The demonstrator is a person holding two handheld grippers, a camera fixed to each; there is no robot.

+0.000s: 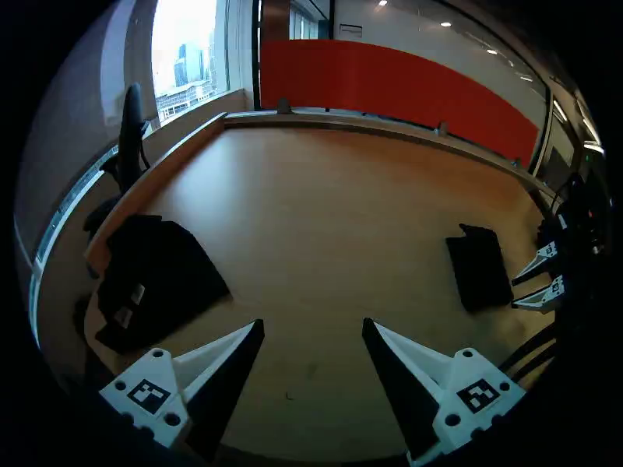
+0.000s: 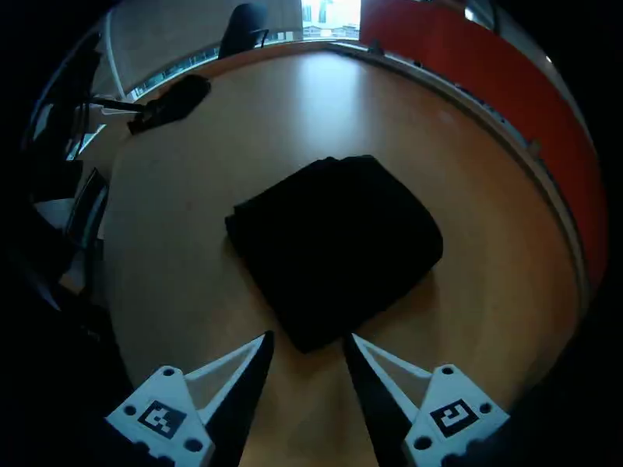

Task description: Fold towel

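Black folded towel (image 2: 335,249) lies flat on the wooden table (image 2: 483,296), its near corner right at the gap between the tips of the right gripper (image 2: 308,336), whose fingers stand spread and grip nothing. Left gripper (image 1: 312,325) hovers over bare tabletop, fingers likewise spread and empty, with the towel off to its right and a loose heap of dark cloth (image 1: 156,280) to its left near the table edge. A red wall panel (image 1: 405,86) and an office chair (image 1: 131,132) stand beyond the table.
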